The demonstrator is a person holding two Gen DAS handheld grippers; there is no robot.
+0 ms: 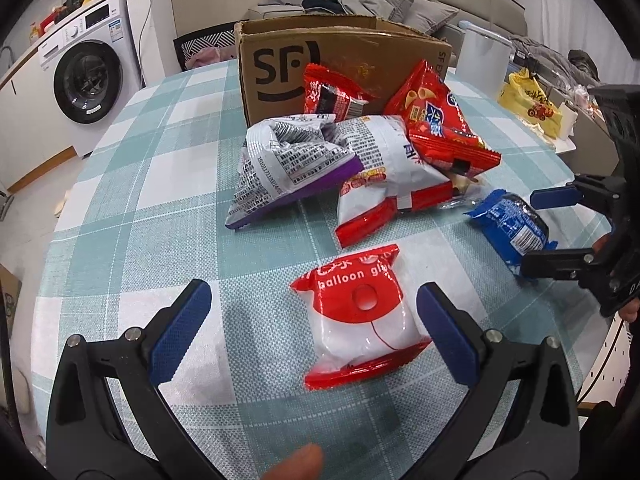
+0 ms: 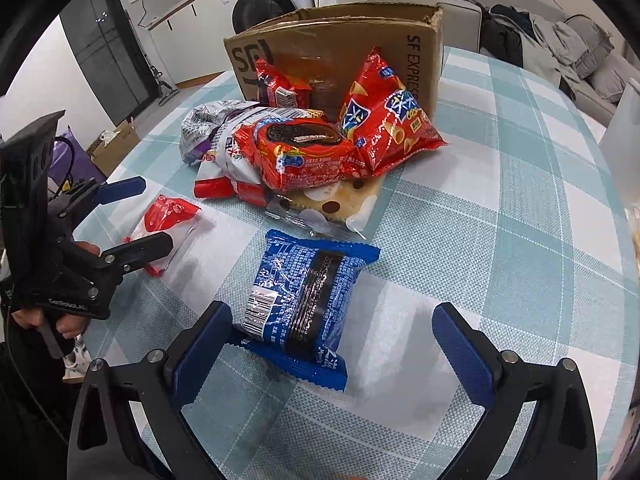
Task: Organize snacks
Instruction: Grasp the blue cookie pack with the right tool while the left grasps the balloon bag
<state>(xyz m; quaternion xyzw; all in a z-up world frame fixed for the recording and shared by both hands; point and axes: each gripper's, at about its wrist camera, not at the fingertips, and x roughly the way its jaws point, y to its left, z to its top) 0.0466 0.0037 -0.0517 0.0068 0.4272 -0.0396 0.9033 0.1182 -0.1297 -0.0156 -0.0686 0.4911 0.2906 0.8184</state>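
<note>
On the round table's checked cloth [image 1: 132, 200] we log a cardboard box [image 1: 348, 52] standing open-topped at the far side, with the snack heap banked against its near wall: a small red packet [image 1: 332, 94] and a red chip bag [image 1: 436, 120] leaning on the box, a grey-and-purple bag [image 1: 288, 160] and a white-and-red bag [image 1: 384, 184] lying in front, a red cookie pack [image 2: 296, 152] on top, and a clear spotted pouch [image 2: 332, 204] at the heap's near edge. Two items lie apart from the heap. The red-and-white packet [image 1: 360, 320] sits between the pads of our left gripper [image 1: 316, 332], whose fingers are spread wide and grip nothing; the right pad is just beside the packet's edge, the left pad well off it. The blue cookie pack [image 2: 304, 308] lies between the fingers of our right gripper [image 2: 344, 348], likewise spread wide and empty; the left pad is at the pack's corner, contact uncertain. Bare cloth runs left of the heap to the table's rim, and right of the blue pack to the far rim. A washing machine [image 1: 86, 76] stands beyond the left edge.
</note>
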